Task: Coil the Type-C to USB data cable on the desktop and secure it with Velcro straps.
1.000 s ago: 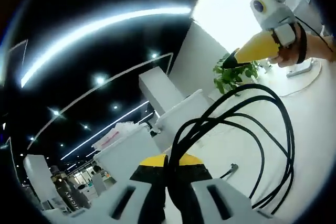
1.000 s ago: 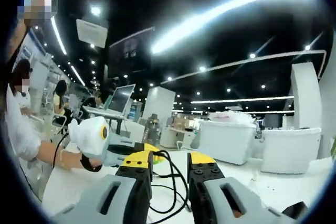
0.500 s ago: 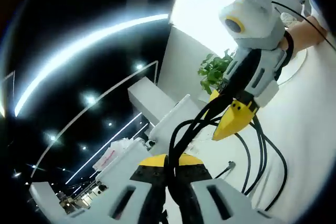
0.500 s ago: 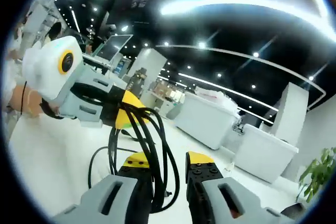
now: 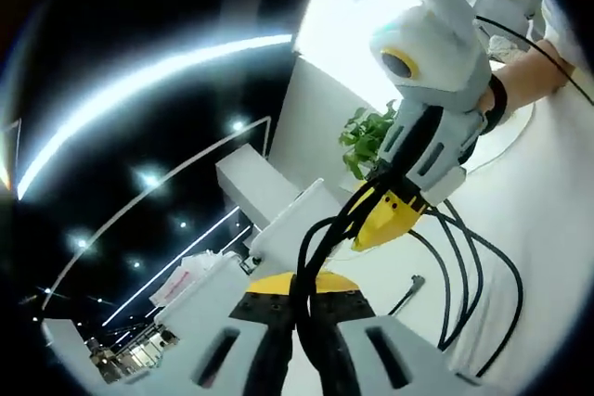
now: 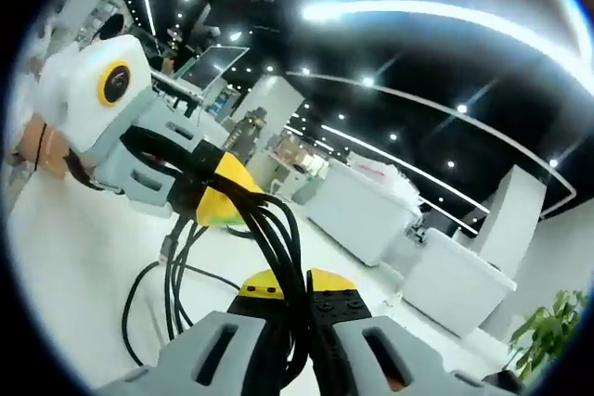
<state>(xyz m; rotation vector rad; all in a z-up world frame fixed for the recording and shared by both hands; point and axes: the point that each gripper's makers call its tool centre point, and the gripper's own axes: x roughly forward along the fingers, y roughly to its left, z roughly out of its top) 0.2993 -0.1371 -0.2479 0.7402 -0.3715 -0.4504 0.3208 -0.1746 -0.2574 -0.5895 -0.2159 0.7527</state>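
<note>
The black data cable hangs in several loops above the white desktop. My left gripper is shut on the gathered strands at its yellow tips. My right gripper comes in from the upper right and clamps the same bundle a little further along. One cable plug dangles near the desktop. In the right gripper view my right gripper is shut on the cable, and my left gripper grips it from the left. Loose loops droop below towards the desktop.
A potted plant and white counters stand behind the desktop. A person's wrist with a black band holds the right gripper. More white counters and screens stand far off in the hall.
My right gripper's jaws, apart around the cable strands half a second ago, have shut on them. The left gripper has kept its grip. Both grippers stay close together.
</note>
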